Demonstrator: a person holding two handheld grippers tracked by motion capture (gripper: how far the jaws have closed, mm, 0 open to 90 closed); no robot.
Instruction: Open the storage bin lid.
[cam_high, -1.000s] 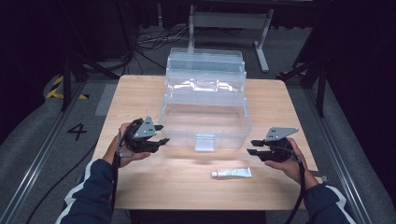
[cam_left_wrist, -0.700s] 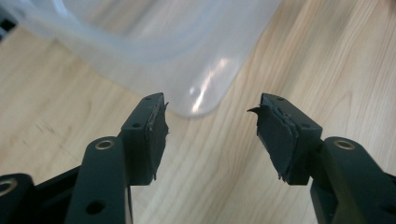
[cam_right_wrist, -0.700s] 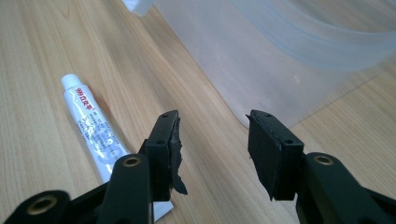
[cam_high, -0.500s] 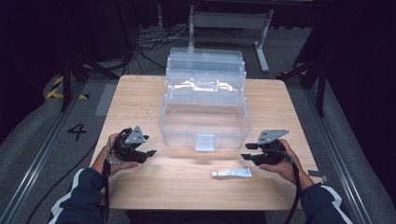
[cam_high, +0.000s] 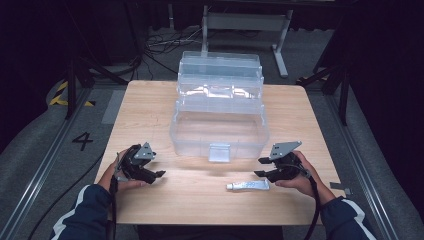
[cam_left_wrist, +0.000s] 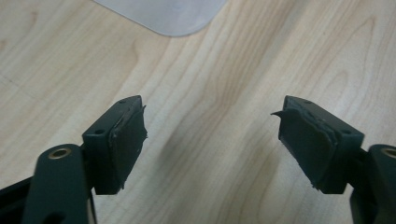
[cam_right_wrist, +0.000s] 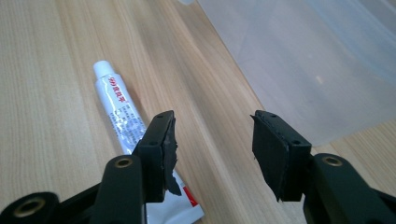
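A clear plastic box (cam_high: 219, 131) with stepped tiers stands open in the middle of the wooden table (cam_high: 150, 107). A small white tube (cam_high: 247, 185) lies in front of it toward the right. My left gripper (cam_high: 157, 174) hovers low over the front left of the table; its jaws have just been opening and nothing sits between them (cam_left_wrist: 212, 135). My right gripper (cam_high: 261, 167) is at the front right, just right of the tube. Its jaws have also been opening and stand apart with bare wood between them (cam_right_wrist: 212, 147); the tube (cam_right_wrist: 119, 112) lies under and beside one jaw.
The box's corner (cam_left_wrist: 163, 14) lies just ahead of the left gripper, and its wall (cam_right_wrist: 303, 60) is close to the right gripper. Dark floor with cables (cam_high: 160, 42) and a metal stand (cam_high: 245, 22) lies beyond the table. A floor mark "4" (cam_high: 82, 141) sits at left.
My left hand has dropped and pulled back toward the front left edge, away from the box. My right hand has shifted slightly toward the tube. Both pairs of jaws stand wider.
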